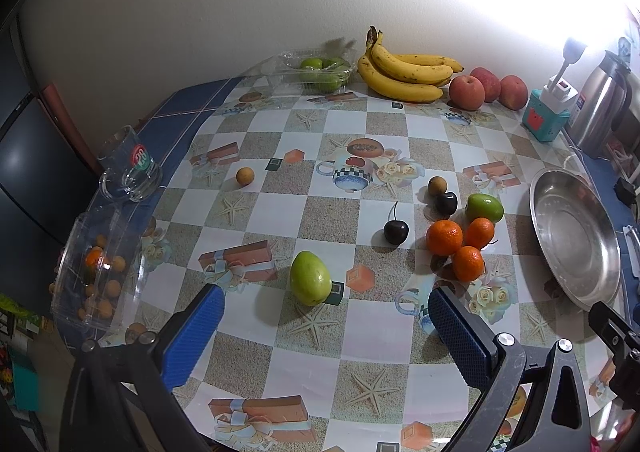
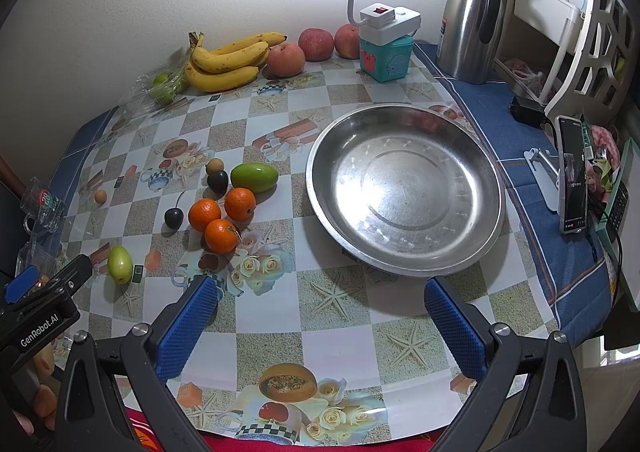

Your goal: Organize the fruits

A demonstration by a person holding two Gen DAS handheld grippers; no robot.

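Your left gripper (image 1: 322, 326) hung above the checked tablecloth (image 1: 280, 156) with its blue pads (image 1: 198, 332) spread wide and nothing between them; just ahead of it, between the two pads, a green mango (image 1: 310, 278) lay on the cloth, untouched; further out sat a stemmed dark cherry (image 1: 396, 231), and to its right three tangerines (image 1: 444, 237) bunched together, touching one another; beyond those, a second green mango (image 1: 483, 207), another dark cherry (image 1: 446, 202) and a small brown longan (image 1: 437, 185) clustered close; one more longan (image 1: 245, 175) sat alone towards the left; at your left edge a clear plastic tub (image 1: 100, 272) held small orange and tan fruit, with a glass mug (image 1: 130, 166) behind it; along the wall ran a clear tray of green fruit (image 1: 320, 68), a bunch of bananas (image 1: 404, 74) and three apples (image 1: 466, 92); your right gripper (image 2: 320, 322) was likewise wide apart and empty, hovering over the near edge of the table; straight ahead of it, the steel basin (image 2: 404, 188) stood empty on the cloth, with the tangerine cluster just to its left; behind the basin stood a teal box (image 2: 386, 56) carrying a white lamp plug (image 2: 390, 20), and a steel flask (image 2: 470, 20) to the right; a phone (image 2: 572, 176) stood propped on the blue cloth at far right.
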